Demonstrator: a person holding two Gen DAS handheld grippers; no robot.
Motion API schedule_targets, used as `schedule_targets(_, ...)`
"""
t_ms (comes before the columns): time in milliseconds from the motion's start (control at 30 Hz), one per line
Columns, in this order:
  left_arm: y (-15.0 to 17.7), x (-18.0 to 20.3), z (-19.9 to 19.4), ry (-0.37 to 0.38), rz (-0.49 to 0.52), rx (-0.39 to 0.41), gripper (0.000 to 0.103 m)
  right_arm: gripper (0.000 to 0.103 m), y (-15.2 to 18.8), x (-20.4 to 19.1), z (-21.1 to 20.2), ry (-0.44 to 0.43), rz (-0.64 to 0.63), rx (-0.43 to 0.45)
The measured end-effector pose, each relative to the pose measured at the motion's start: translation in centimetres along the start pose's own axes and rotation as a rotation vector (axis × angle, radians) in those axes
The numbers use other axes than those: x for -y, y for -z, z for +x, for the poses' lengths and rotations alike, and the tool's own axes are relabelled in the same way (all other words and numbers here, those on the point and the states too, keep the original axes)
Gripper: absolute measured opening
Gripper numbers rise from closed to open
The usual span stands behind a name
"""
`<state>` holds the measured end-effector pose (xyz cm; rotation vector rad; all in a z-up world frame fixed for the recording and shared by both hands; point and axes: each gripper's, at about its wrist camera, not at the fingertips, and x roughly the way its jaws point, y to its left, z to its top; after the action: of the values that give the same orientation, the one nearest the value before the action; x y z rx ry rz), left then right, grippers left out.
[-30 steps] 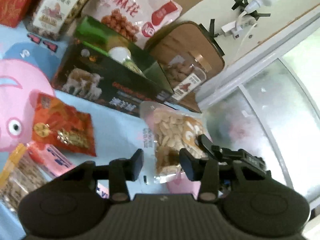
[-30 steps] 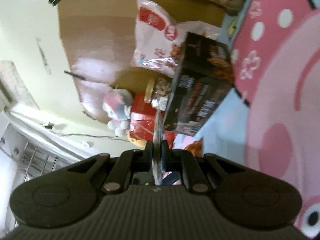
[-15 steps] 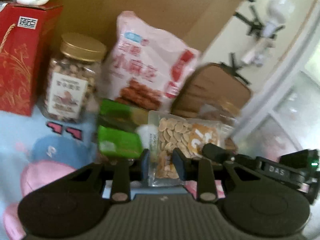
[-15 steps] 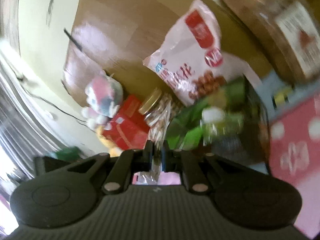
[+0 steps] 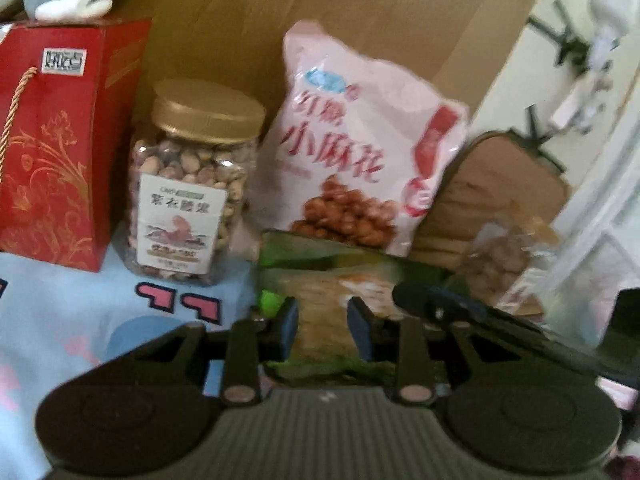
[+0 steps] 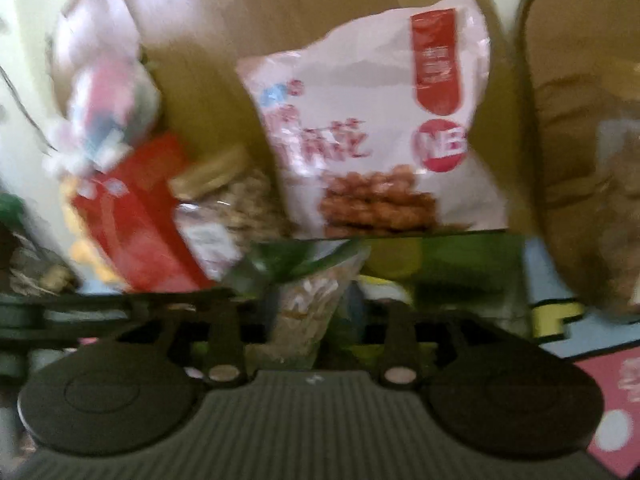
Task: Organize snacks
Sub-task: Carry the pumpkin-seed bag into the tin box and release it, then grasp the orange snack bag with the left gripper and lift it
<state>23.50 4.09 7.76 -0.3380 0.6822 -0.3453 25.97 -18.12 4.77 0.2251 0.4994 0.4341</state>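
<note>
A cartoon-print cloth (image 5: 72, 312) covers the surface, with a cardboard sheet (image 5: 360, 12) propped at the back. Already lined up along it are a red gift box (image 5: 60, 140), a nut jar (image 5: 192, 184) and a pink snack bag (image 5: 360, 140), so the sorting looks partly done. The clear packet of nuts (image 5: 324, 312) sits between both tools over the open green box (image 6: 460, 264). The left gripper (image 5: 322, 326) pinches it while easing apart; the right gripper (image 6: 316, 320) is opening, its pads off the packet. Room is tight: a brown case (image 5: 504, 184) crowds the right, and only the near cloth is free.
</note>
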Motion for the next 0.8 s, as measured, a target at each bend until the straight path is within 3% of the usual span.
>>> schedule_targets(133, 1.3, 0.0, -3.5, 0.057, 0.013, 0.029, 0.033, 0.057, 0.6, 2.0, -3.9, 0.007, 0.094, 0.109)
schedule_targets(233, 3.0, -0.9, -5.4, 0.056, 0.008, 0.005, 0.042, 0.056, 2.5, 2.6, -7.7, -0.086, 0.162, 0.151)
schedule_targets(300, 4.1, -1.7, -5.6, 0.04, -0.009, -0.04, 0.051, 0.056, 4.1, 2.6, -8.9, -0.185, 0.189, 0.102)
schedule_targets(367, 5.2, -2.9, -5.4, 0.034, -0.044, -0.097, 0.052, 0.055, 6.1, 2.8, -9.0, -0.274, 0.227, 0.001)
schedule_targets(533, 7.3, -5.3, -5.0, 0.04, -0.141, -0.167, 0.053, 0.035, 10.0, 3.2, -6.4, -0.314, 0.347, -0.219)
schedule_targets(600, 7.7, -5.9, -4.8, 0.075, -0.183, -0.181, 0.063, 0.033, 10.7, 3.2, -5.5, -0.325, 0.377, -0.254)
schedule_targets(667, 8.0, -6.0, -4.4, 0.099, -0.199, -0.197, 0.063, 0.03, 10.9, 2.8, -4.8, -0.327, 0.386, -0.266)
schedule_targets(800, 8.7, -5.5, -2.8, 0.116, -0.216, -0.236, 0.045, 0.029, 10.8, 1.8, -4.5, -0.332, 0.359, -0.268)
